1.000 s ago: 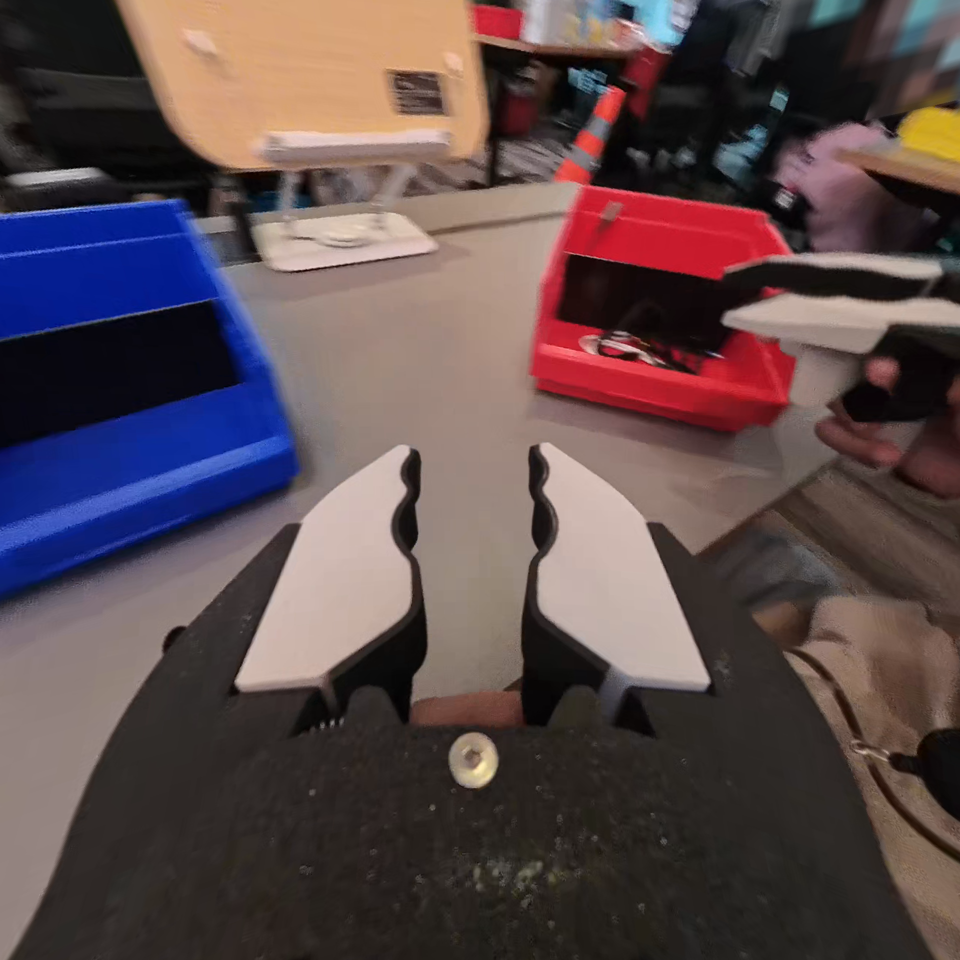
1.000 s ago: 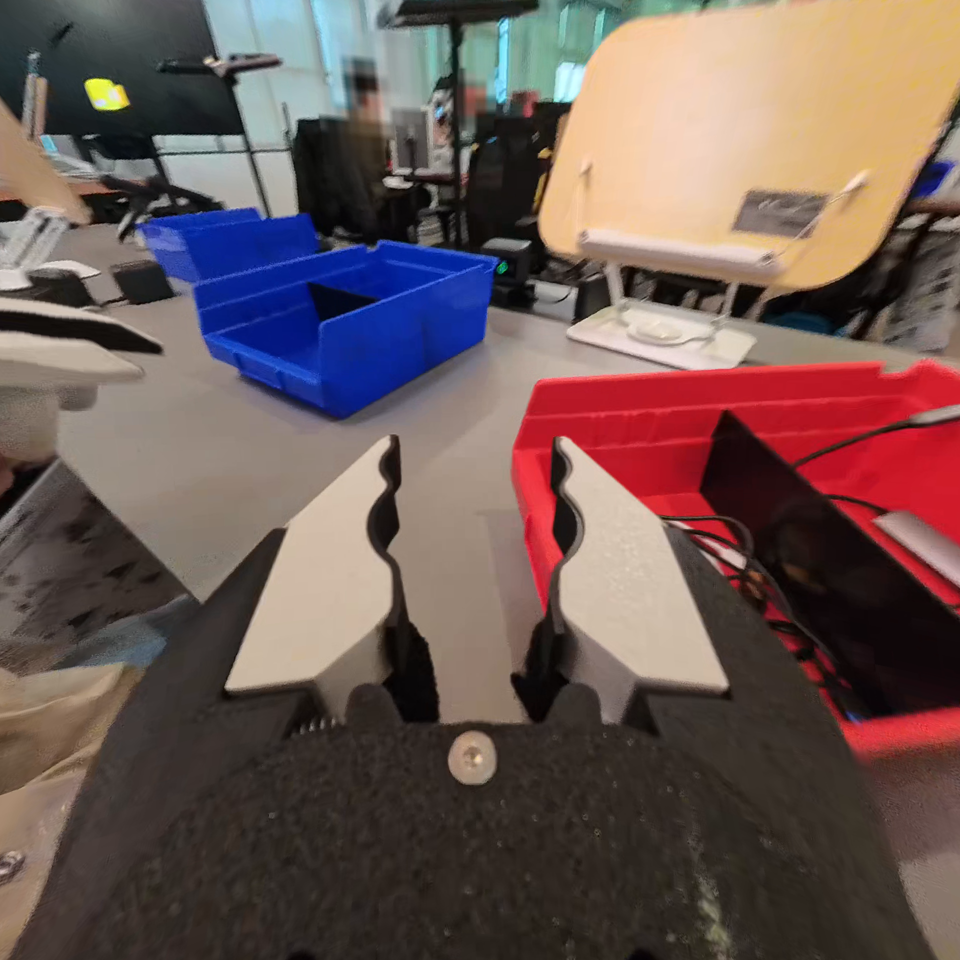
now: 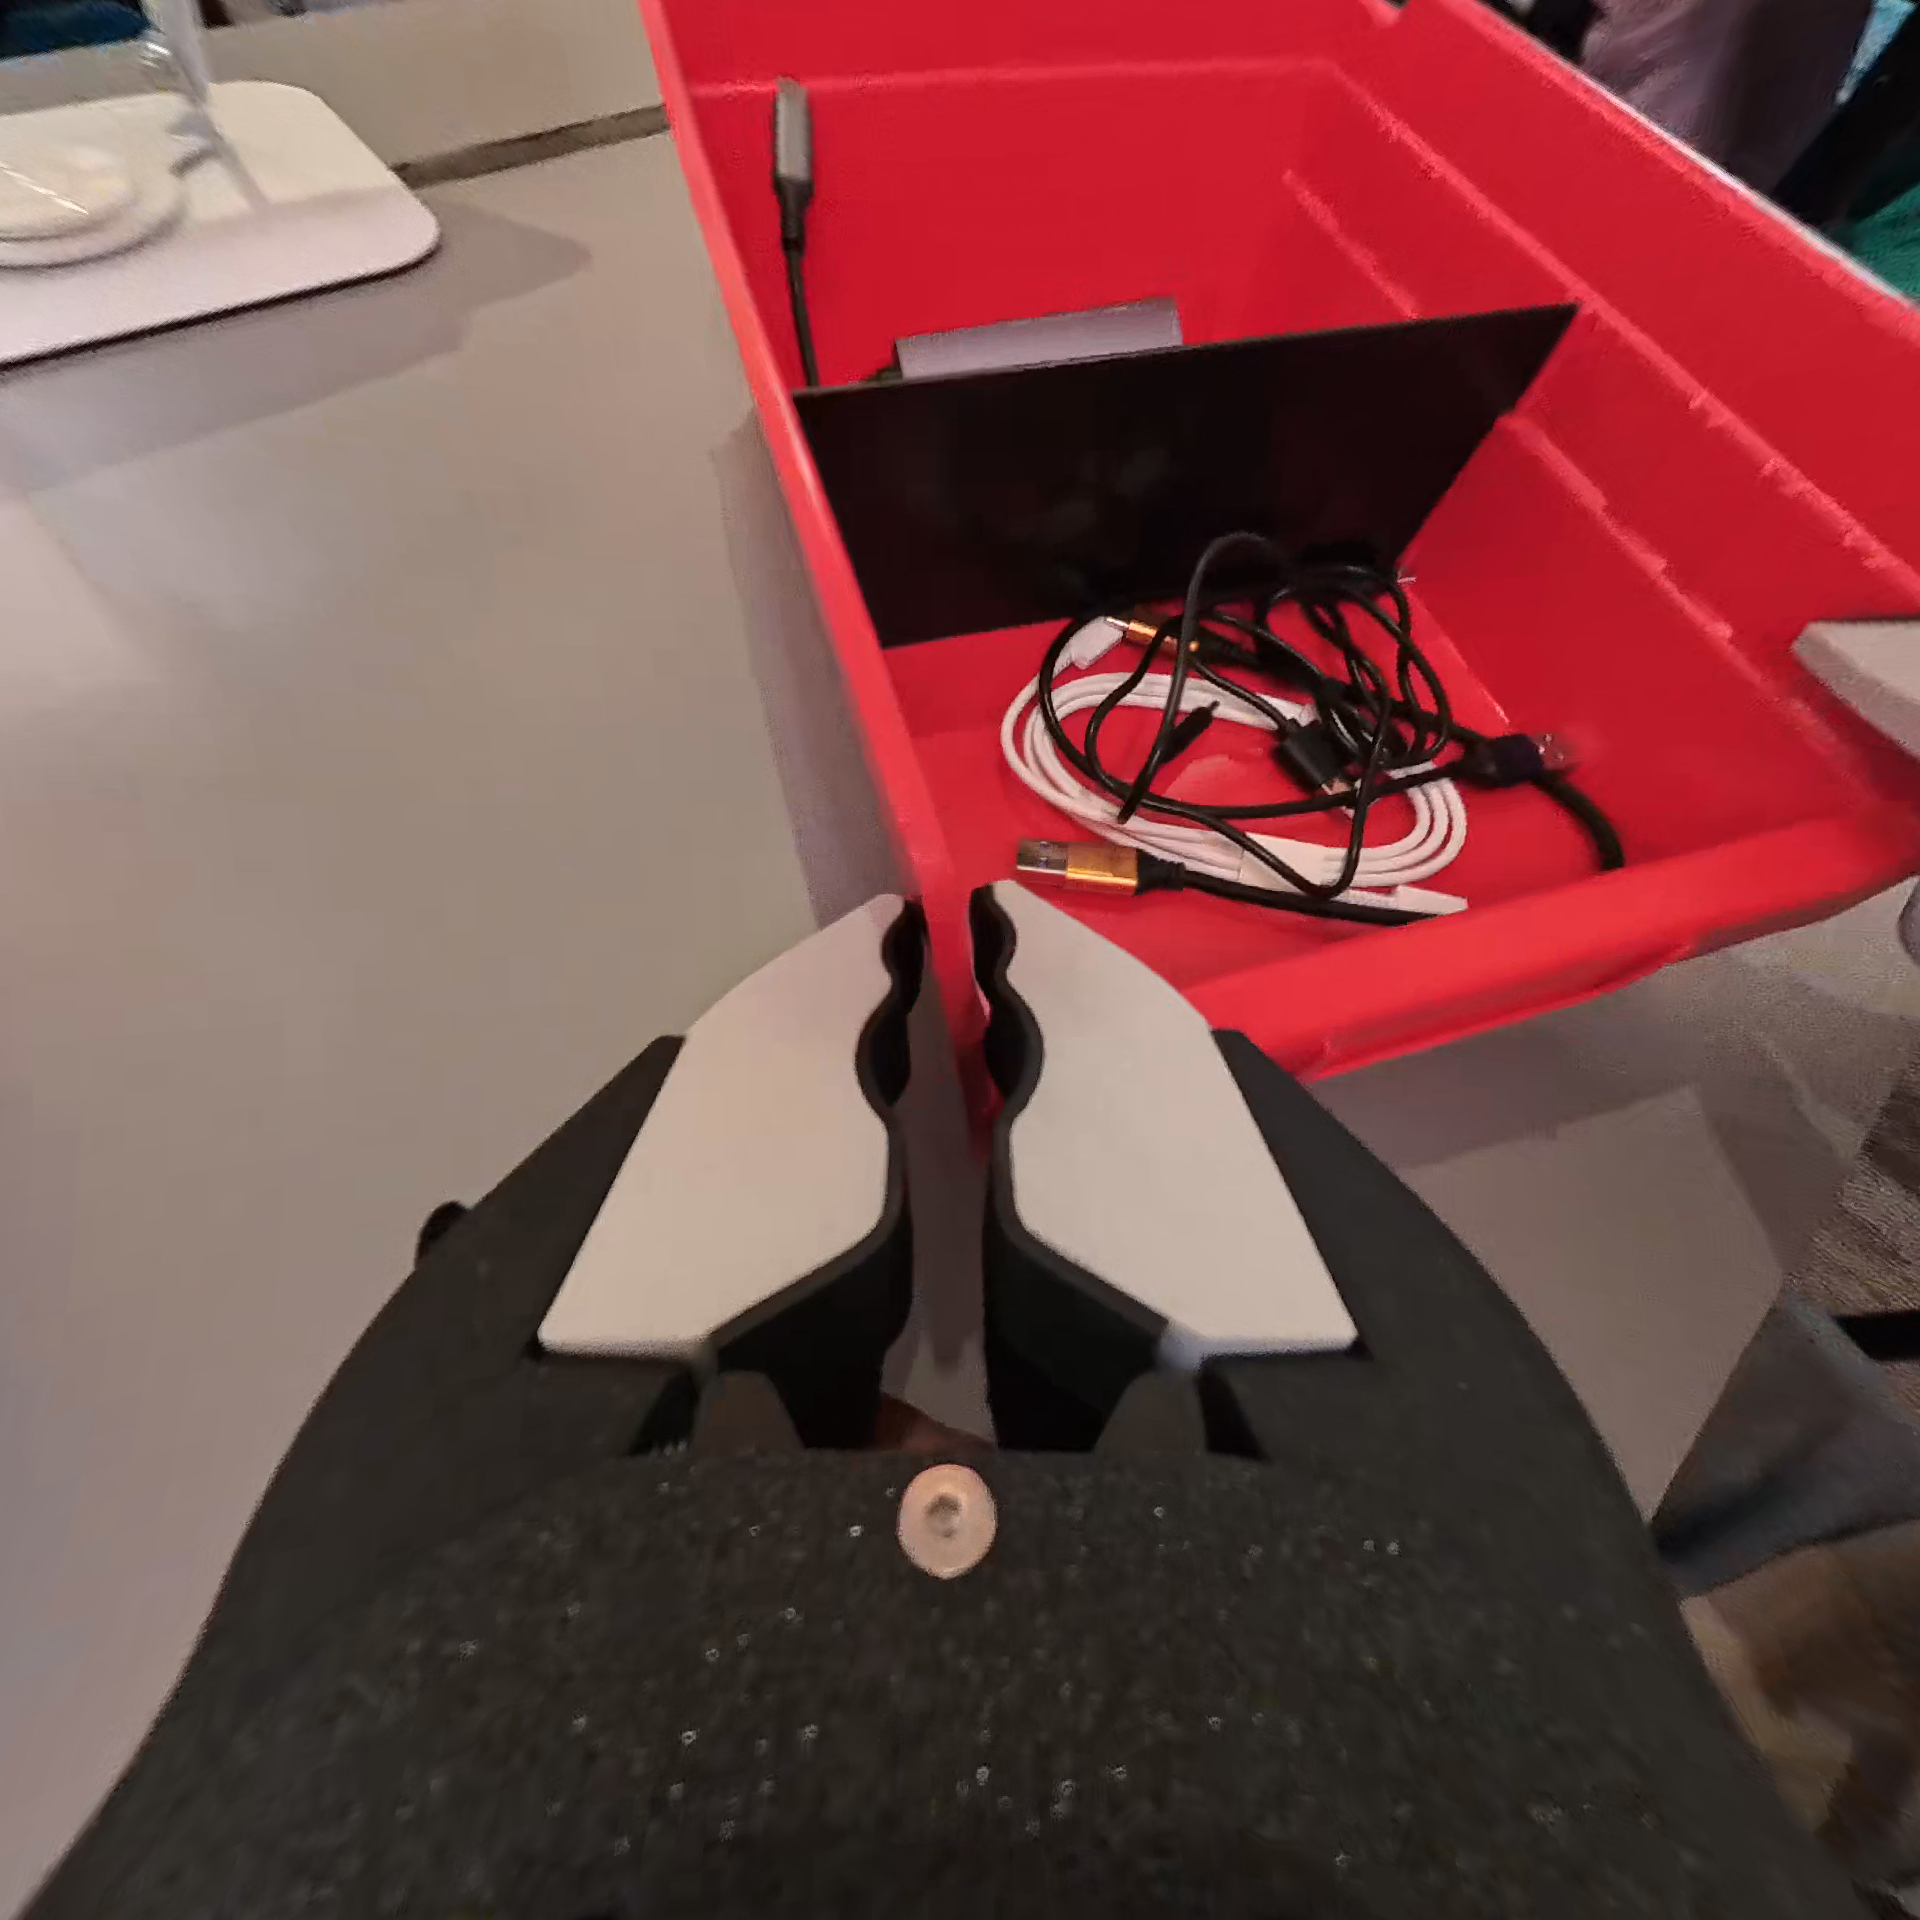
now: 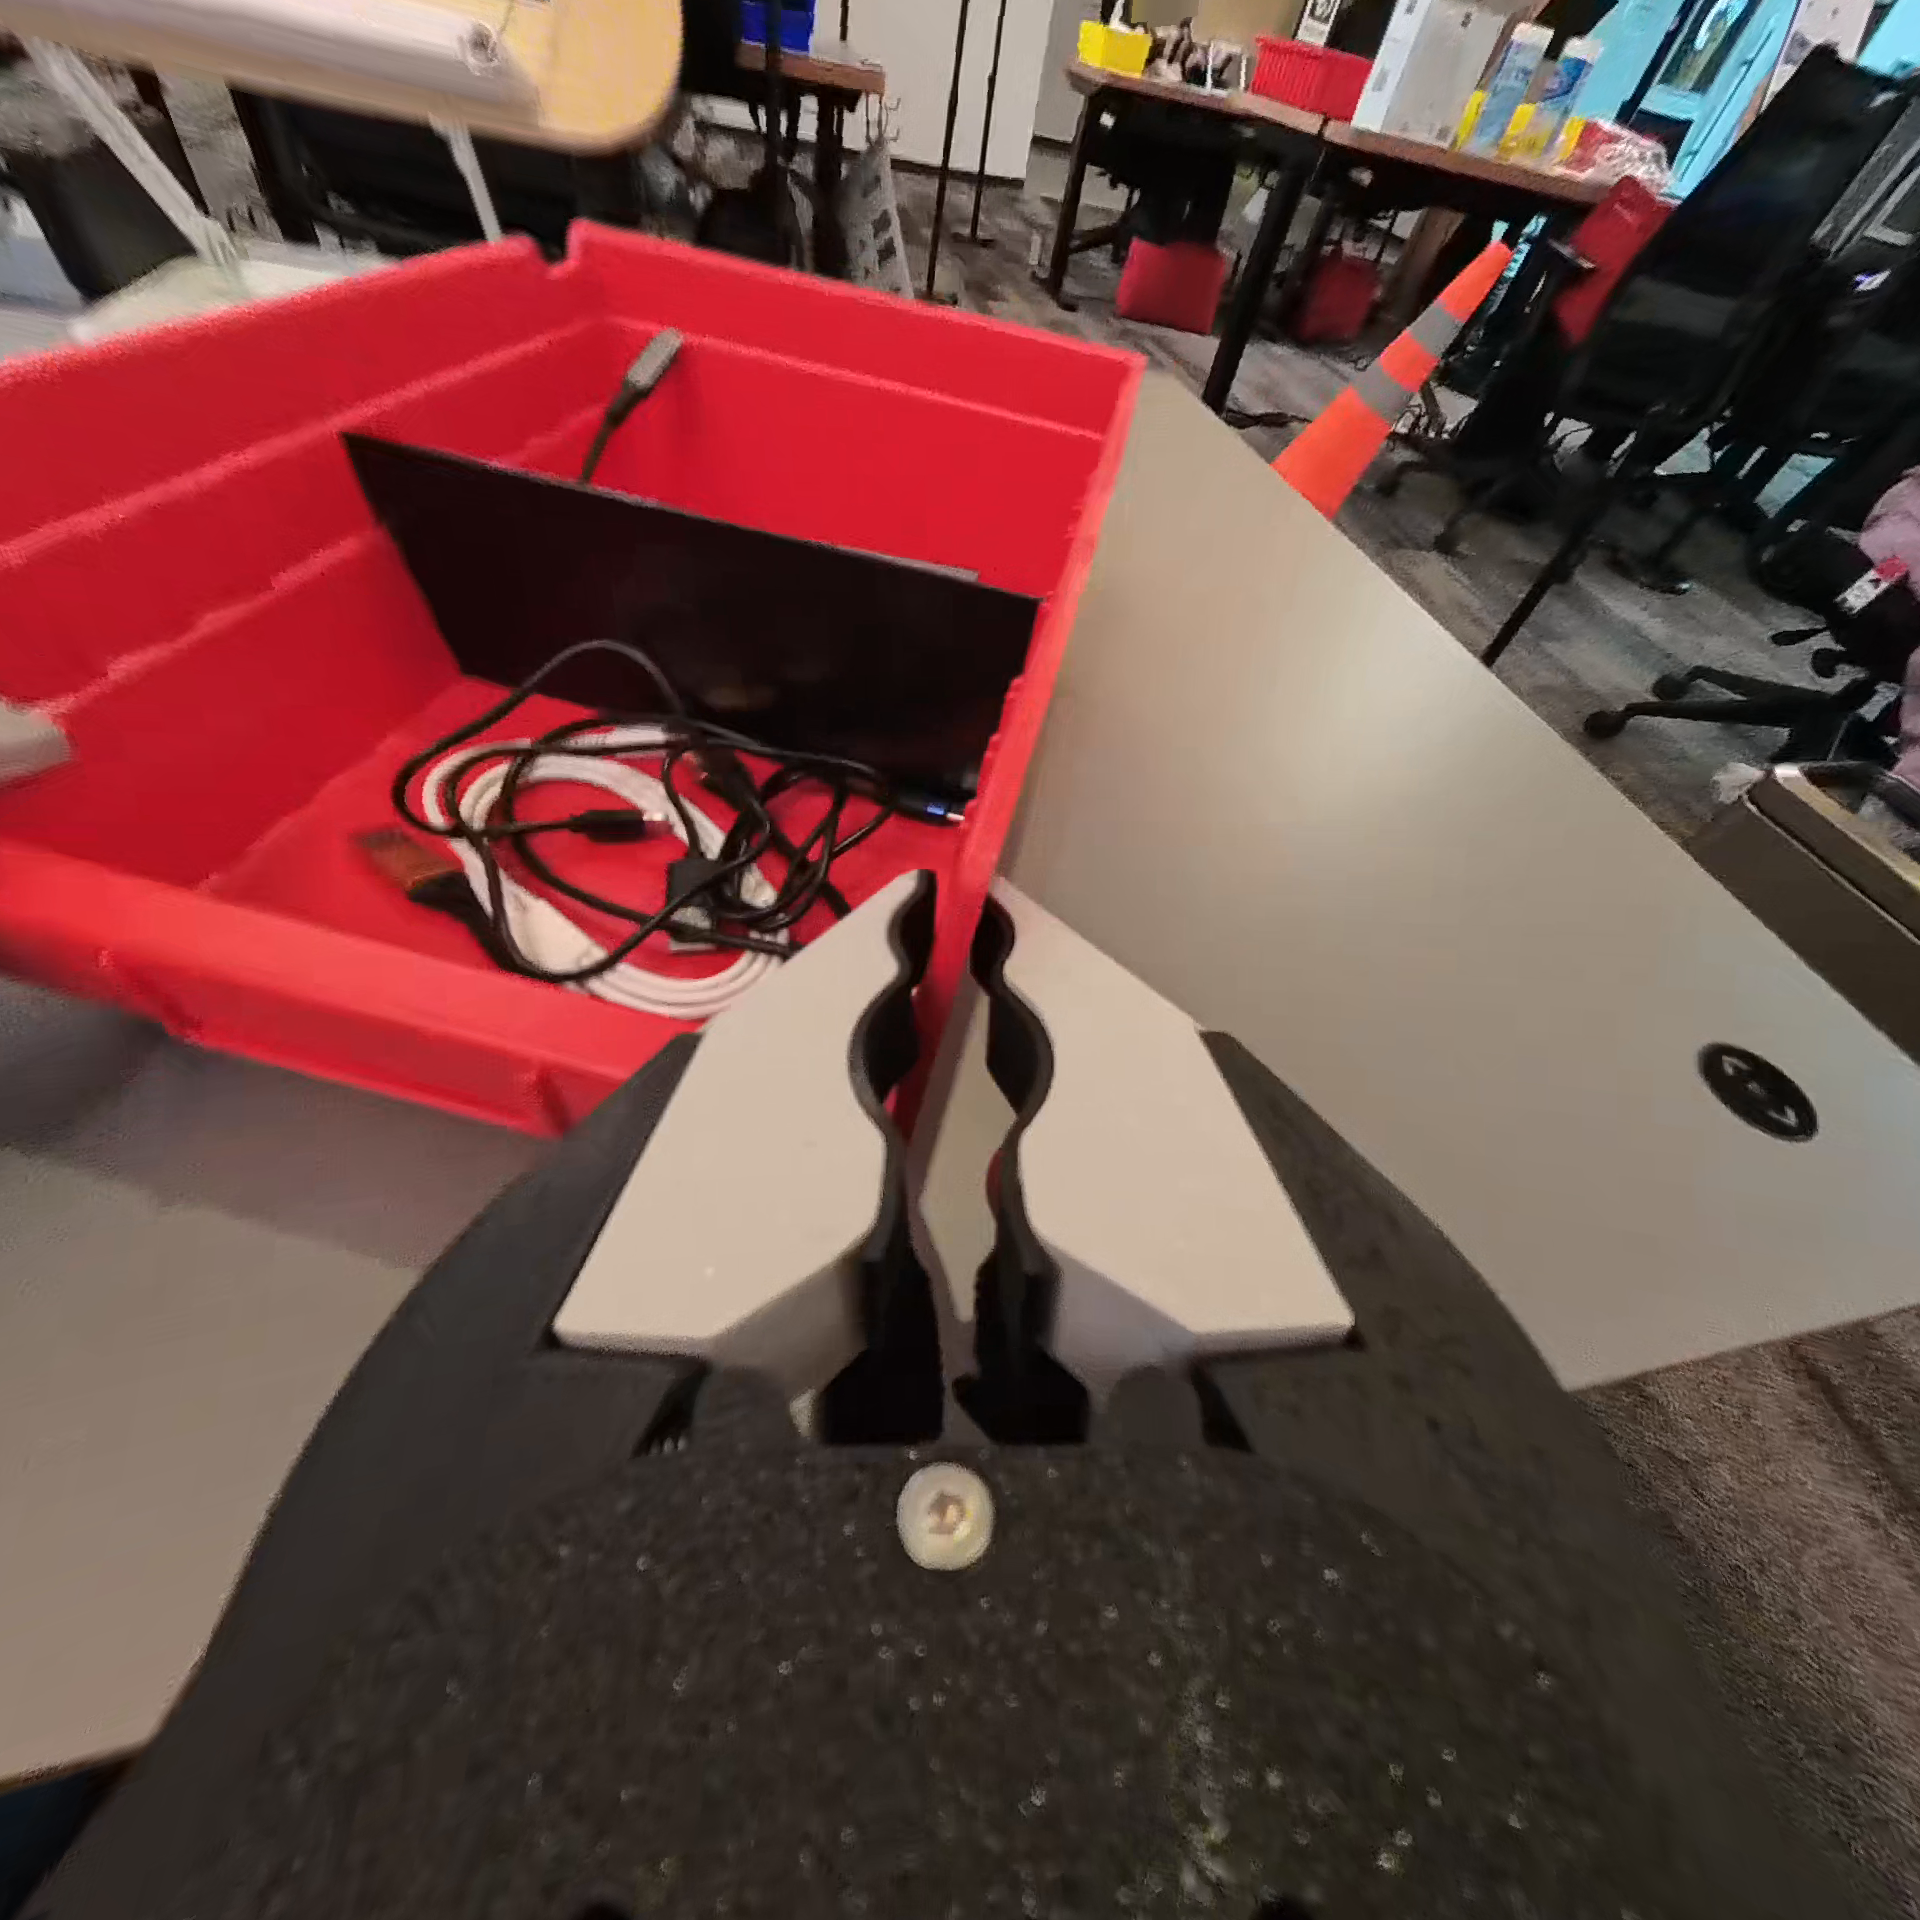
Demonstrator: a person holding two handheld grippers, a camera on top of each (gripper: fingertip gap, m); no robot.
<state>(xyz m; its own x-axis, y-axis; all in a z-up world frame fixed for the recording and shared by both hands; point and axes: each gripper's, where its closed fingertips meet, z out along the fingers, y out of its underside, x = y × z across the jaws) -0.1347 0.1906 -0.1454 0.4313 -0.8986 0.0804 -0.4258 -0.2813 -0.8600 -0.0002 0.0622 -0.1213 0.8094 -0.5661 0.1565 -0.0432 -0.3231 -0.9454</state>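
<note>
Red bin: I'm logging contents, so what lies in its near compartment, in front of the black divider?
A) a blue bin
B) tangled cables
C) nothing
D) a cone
B: black and white cables lie tangled on the red bin floor before the divider.

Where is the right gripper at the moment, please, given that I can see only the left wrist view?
Observer: The right gripper is closed on the right-hand wall of the red bin, near its front corner.
Operator: Thank you. Is there anything on the table beside it?
Observer: A round black grommet is set in the table, to the gripper's right.
Operator: And beyond the table?
Observer: An orange traffic cone stands on the floor past the table's far edge.
</note>
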